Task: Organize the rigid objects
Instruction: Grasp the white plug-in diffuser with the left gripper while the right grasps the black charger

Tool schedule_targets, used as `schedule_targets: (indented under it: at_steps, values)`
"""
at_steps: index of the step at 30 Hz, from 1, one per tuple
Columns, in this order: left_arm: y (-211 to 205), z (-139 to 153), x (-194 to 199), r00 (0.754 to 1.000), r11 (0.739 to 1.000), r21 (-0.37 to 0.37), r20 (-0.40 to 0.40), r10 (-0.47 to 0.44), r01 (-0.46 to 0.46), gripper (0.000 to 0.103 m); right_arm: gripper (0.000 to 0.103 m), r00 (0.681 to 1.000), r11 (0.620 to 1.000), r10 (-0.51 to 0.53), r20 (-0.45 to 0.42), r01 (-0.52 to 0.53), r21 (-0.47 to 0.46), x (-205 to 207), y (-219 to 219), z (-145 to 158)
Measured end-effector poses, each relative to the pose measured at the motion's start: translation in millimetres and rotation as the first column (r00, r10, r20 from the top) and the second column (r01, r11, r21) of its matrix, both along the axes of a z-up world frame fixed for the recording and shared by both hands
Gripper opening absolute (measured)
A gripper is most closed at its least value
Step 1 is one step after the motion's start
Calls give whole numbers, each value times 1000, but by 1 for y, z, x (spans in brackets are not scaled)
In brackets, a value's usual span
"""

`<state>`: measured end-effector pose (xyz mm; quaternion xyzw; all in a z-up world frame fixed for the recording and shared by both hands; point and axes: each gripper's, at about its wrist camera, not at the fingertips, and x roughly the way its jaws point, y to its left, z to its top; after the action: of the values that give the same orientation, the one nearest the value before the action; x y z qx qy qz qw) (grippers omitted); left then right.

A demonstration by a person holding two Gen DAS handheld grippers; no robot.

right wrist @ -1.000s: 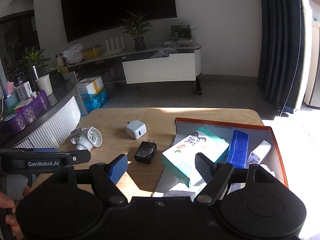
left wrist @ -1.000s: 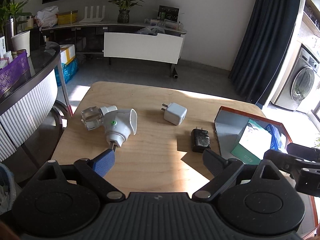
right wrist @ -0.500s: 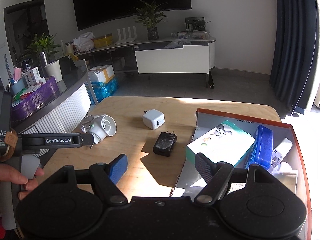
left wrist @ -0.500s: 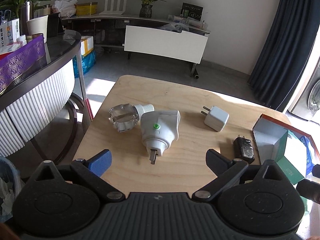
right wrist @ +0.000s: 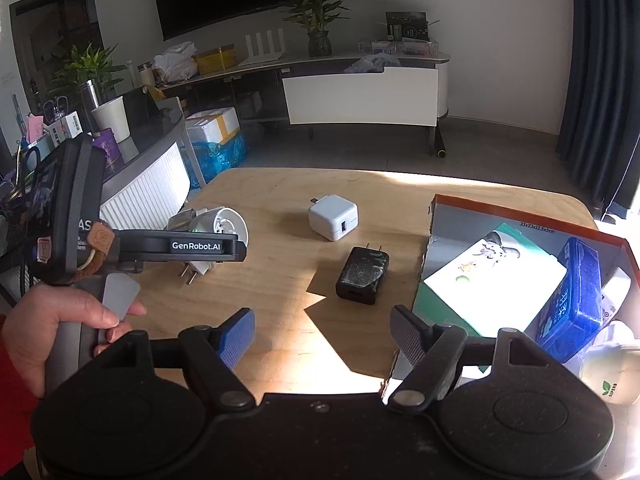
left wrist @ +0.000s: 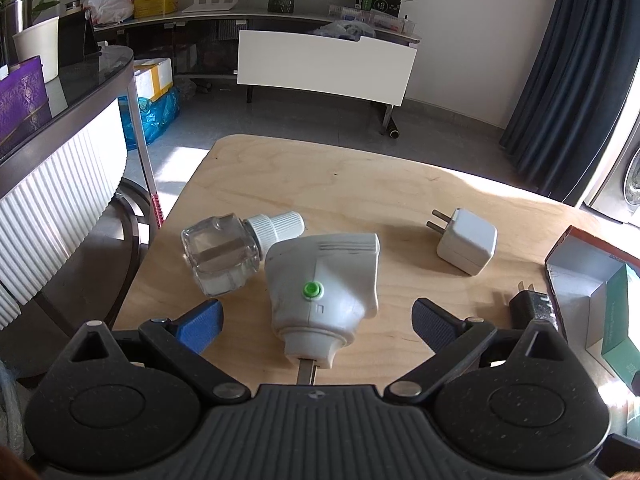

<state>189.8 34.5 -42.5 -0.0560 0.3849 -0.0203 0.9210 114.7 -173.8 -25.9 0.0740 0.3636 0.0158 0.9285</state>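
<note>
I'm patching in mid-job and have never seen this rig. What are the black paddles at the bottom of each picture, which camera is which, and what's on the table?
No robot arm here: a person holds a two-finger gripper in each hand, each with a fisheye camera looking along its fingers. The paddles are those fingers.

Left wrist view: the left gripper is open and holds nothing, its fingers either side of a white plug-in vaporizer lying on the wooden table. A clear liquid bottle lies beside it, a white charger further right.

Right wrist view: the right gripper is open and empty. A black charger lies ahead of it. To the right, an orange-rimmed box holds a green-and-white carton and a blue case. The person's hand is at left.
</note>
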Motion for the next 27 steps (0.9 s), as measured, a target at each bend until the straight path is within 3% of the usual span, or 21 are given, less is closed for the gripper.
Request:
schedule_targets:
  at_steps: [2, 5, 7, 9, 22, 27]
  values:
    - [0, -3, 3, 1000, 1000, -6, 4, 1, -1, 100, 88, 1000, 1000, 0, -4, 1, 1, 4, 3, -2]
    - [-2, -4, 2, 999, 1000, -5, 33, -17, 17, 85, 88, 1000, 1000, -3, -11, 3, 4, 8, 5, -5]
    - [-5, -4, -1, 998, 999, 11, 53, -37, 36, 59, 88, 1000, 1000, -8, -19, 8, 3, 12, 6, -8]
    - [-7, -4, -6, 996, 998, 4, 65, -64, 64, 54, 88, 999, 1000, -22, -25, 22, 3, 16, 4, -10]
    - [0, 12, -56, 994, 993, -102, 91, -56, 65, 54, 87, 994, 996, -84, -71, 86, 27, 52, -6, -32]
    - [7, 13, -66, 995, 990, -134, 97, -37, 50, 54, 79, 990, 993, -115, -80, 111, -47, 71, -3, -40]
